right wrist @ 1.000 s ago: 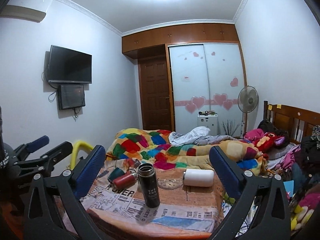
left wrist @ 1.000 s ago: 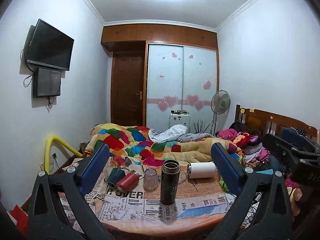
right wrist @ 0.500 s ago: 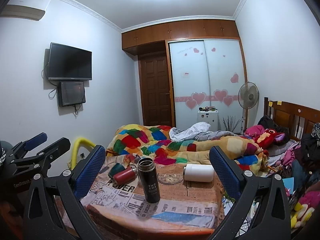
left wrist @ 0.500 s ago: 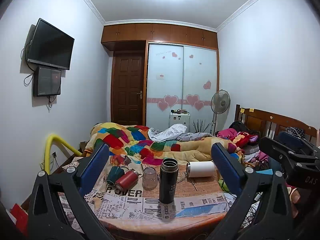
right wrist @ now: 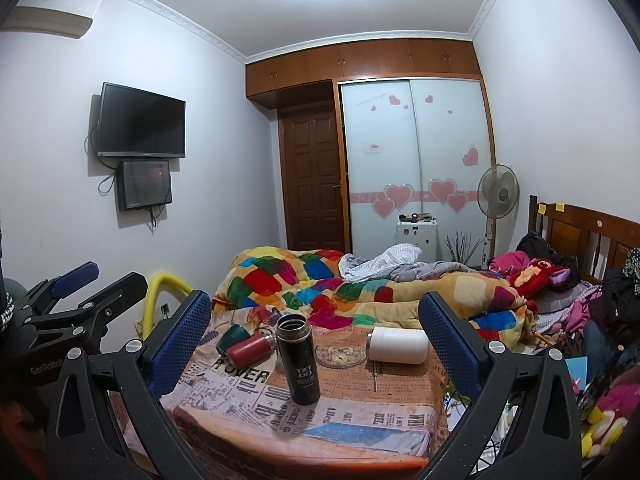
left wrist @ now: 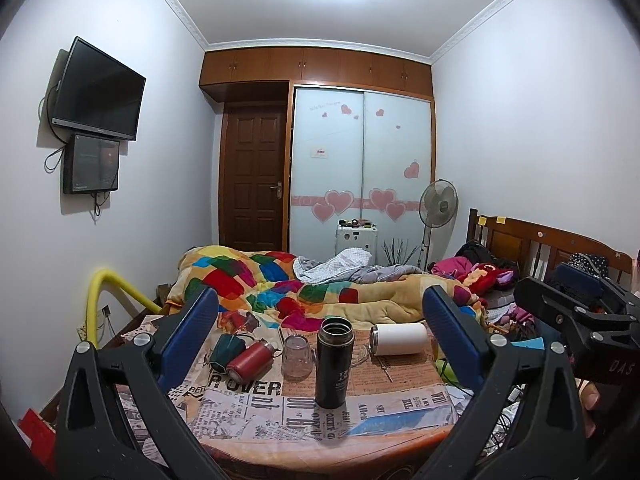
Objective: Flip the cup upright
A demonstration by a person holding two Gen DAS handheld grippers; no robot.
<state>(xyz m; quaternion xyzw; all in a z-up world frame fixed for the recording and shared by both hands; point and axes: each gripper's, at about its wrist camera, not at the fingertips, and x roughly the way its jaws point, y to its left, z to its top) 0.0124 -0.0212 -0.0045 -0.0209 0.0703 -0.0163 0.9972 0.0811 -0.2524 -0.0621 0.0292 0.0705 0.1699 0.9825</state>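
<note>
A: Status on both claws?

B: Left claw (left wrist: 320, 328) has its jaws spread wide with nothing between the pads, held off the near edge of the bench (left wrist: 400, 408). Right claw (right wrist: 316, 328) is the same: jaws wide apart, nothing held, also short of the near edge.

A: Where's the cup?

B: Clear cup (left wrist: 297, 358) is mouth-down on the newspaper-print cloth, mid-bench, just left of the black flask (left wrist: 335, 362) and a little behind it. In the right wrist view the flask (right wrist: 299, 360) blocks it, so I can't see the cup there.

A: Flask state?

B: Upright, lid off, standing near bench centre, closer to the near edge than the rest.

A: Other items?

B: Red bottle (left wrist: 250, 362) lies on its side towards the left edge, touching a dark green cup (left wrist: 227, 350), also tipped over. White tumbler (left wrist: 398, 339) lies on its side towards the far right corner. Glass dish (right wrist: 340, 356) sits between flask and tumbler, clearest in the right wrist view.

A: Past the far edge?

B: Bed with a patchwork quilt (left wrist: 280, 284), butted up against the bench.

A: Claws see each other?

B: Yes. Right claw shows at the right rim of the left wrist view; left claw at the left rim of the right wrist view.
</note>
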